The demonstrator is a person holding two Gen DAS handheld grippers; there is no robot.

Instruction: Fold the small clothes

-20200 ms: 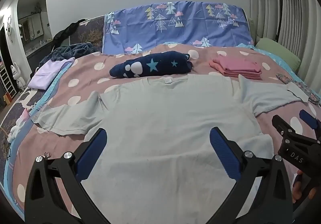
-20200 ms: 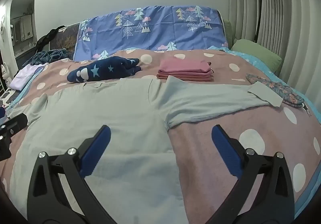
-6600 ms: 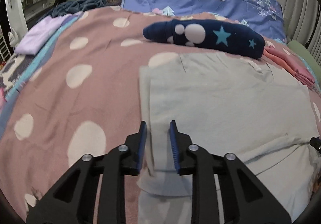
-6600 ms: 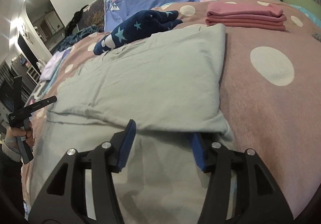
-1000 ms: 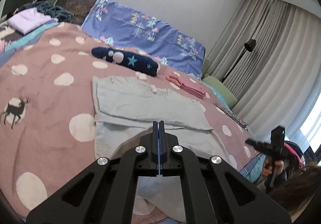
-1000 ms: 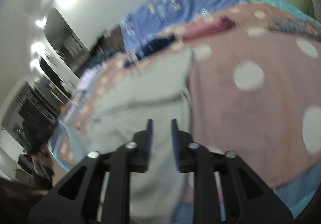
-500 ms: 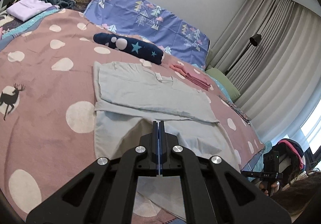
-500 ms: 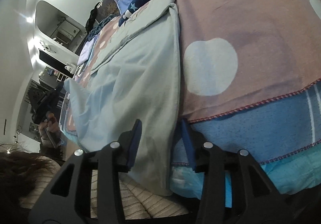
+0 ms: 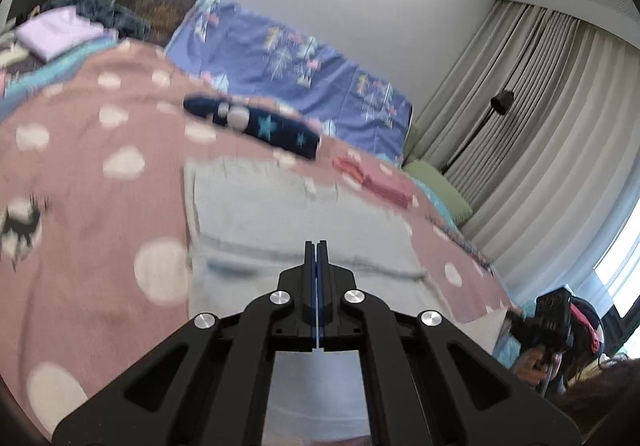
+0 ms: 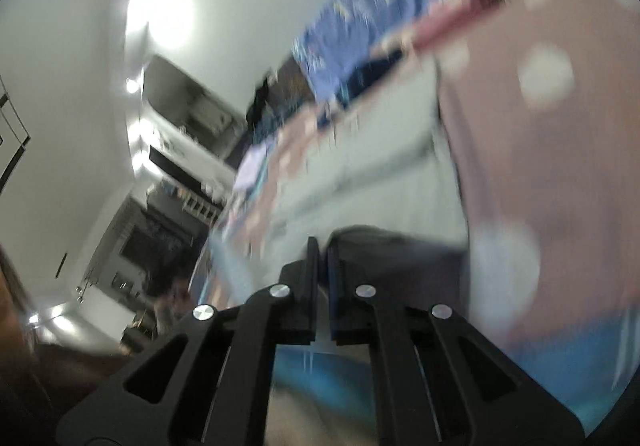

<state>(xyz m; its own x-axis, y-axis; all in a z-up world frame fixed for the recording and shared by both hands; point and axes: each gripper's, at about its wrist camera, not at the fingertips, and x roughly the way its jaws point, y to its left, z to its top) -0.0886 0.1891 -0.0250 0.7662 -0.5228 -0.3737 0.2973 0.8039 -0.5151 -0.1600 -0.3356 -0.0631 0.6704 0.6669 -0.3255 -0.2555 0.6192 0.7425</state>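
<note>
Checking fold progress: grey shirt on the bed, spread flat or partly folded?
Partly folded. The grey shirt shows no sleeves out; a layered edge crosses it.

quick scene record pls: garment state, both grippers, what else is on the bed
garment: pale grey shirt, sleeves folded in, flat on the bed; near hem hangs over the bed edge
left gripper: jaws shut, over the shirt's lower part; any cloth between the pads cannot be told
right gripper: jaws nearly together at the shirt's near corner; view blurred, grip on cloth unclear
bedspread: pink with white dots
other clothes: navy star-print piece, folded pink stack, lilac piece
far end: blue tree-print pillow
</note>
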